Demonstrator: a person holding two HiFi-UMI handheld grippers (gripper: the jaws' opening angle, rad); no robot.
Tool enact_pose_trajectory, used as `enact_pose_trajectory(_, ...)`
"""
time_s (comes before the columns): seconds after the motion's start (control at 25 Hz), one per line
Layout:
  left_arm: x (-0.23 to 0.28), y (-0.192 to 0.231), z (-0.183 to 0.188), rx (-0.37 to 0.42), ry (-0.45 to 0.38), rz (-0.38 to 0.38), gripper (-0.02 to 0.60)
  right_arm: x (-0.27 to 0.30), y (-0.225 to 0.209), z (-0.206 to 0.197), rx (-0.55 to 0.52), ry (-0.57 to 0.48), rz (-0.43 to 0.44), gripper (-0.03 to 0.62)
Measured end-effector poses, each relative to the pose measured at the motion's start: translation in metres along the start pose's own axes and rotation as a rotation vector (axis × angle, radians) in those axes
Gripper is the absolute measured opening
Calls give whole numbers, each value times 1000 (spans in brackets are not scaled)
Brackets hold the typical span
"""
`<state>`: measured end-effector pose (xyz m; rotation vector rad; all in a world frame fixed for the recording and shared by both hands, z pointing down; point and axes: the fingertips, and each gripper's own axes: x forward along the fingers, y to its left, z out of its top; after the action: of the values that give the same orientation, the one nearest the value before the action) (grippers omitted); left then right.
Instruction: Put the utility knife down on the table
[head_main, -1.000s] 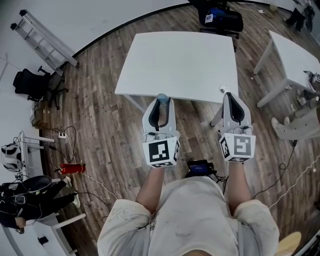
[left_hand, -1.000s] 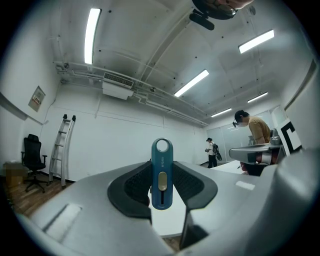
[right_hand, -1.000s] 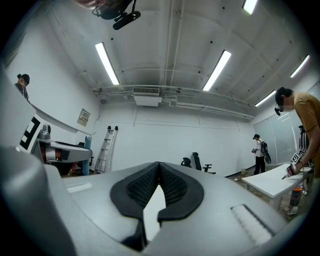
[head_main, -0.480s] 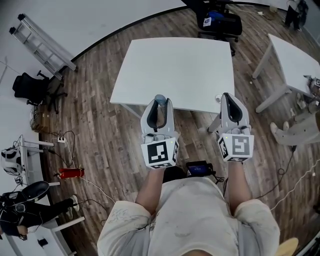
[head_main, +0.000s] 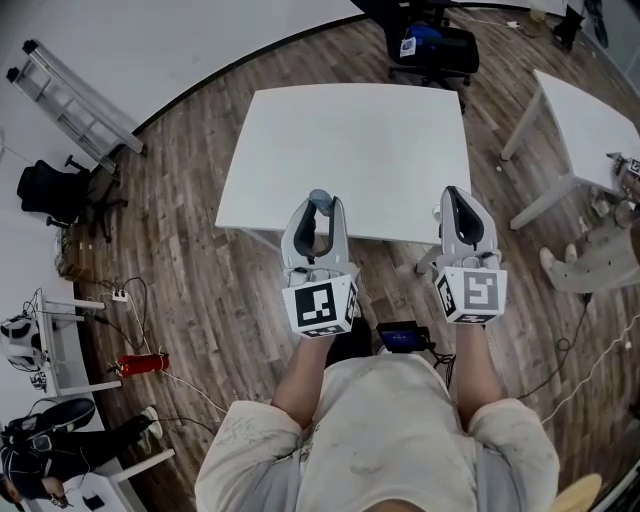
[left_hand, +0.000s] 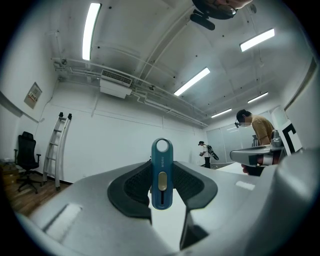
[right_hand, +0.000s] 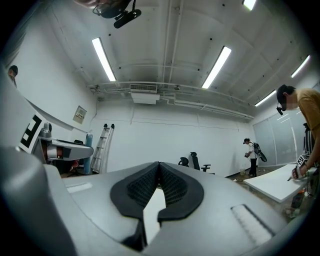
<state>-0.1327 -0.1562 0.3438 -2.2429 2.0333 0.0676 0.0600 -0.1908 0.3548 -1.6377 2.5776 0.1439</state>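
A teal utility knife (left_hand: 162, 175) with a ring at its top stands upright between the dark pads of my left gripper (head_main: 318, 212), which is shut on it. In the head view only the knife's tip (head_main: 320, 200) shows above the jaws. My right gripper (head_main: 457, 200) is shut with nothing in it; its pads meet in the right gripper view (right_hand: 159, 167). Both grippers are held about level at the near edge of the bare white table (head_main: 350, 140), left and right of its middle.
A second white table (head_main: 590, 110) stands to the right. A black office chair (head_main: 435, 45) is beyond the table, and a ladder (head_main: 70, 95) leans at the left wall. Cables and a red extinguisher (head_main: 140, 363) lie on the wooden floor.
In the head view the table has slid down toward the grippers. Both grippers keep their place, and the knife stays in the left one.
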Motion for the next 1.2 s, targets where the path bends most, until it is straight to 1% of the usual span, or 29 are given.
enact_pose_trajectory(0.68,7,-26,-8,-53,14,-51,144,-11,-16,5,-41,19,-28,6)
enact_pose_trajectory(1.0,15,-39,-11,-74,9,-100,144,-15,-22,11,-79,17,-54,6)
enact_pose_trajectory(1.2,19,-46,-13,-91,11,-125,144,-23,-28,9,-92,35,-80,6)
